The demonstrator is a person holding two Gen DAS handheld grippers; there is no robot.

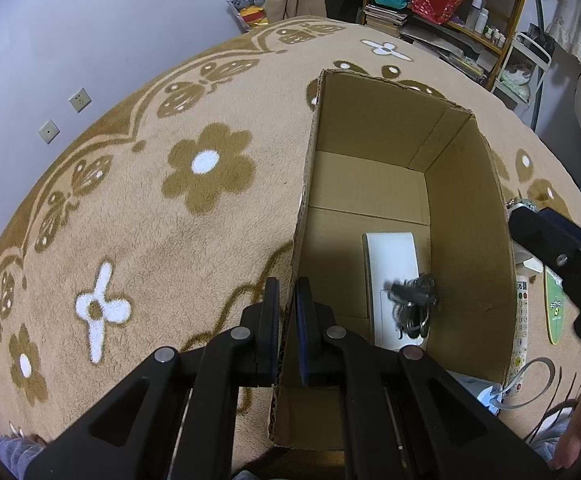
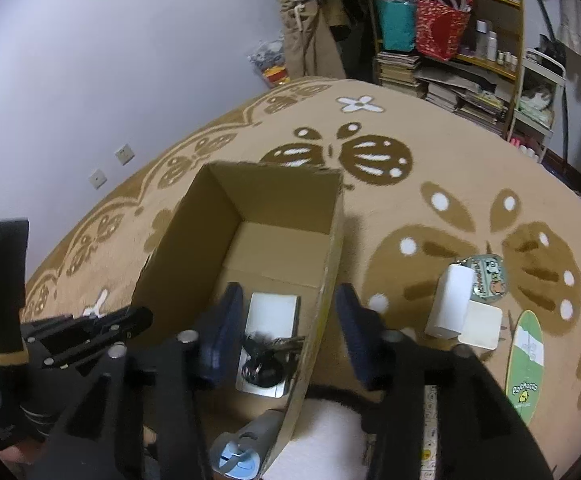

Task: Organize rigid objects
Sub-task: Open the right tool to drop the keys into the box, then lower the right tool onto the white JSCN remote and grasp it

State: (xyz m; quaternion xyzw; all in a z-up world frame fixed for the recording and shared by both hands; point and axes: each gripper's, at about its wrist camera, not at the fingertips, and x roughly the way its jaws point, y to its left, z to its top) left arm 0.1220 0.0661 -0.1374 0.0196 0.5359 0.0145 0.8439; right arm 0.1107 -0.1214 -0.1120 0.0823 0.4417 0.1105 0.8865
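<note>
left claw [image 1: 288, 320] clamps box wall [image 1: 304, 200]; right claw [image 2: 286, 336] open; white slab [image 1: 394, 276] lengthwise

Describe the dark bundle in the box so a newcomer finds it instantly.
Start at the open cardboard box on the flowered carpet. On its floor, near the right wall, lies a flat white slab. The black key bunch sits on that slab's near half: the only dark, tangled thing inside the box.

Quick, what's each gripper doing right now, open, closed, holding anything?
Left gripper: shut on the cardboard box wall.
Right gripper: open, jaws straddling the box's right wall, holding nothing.
</note>
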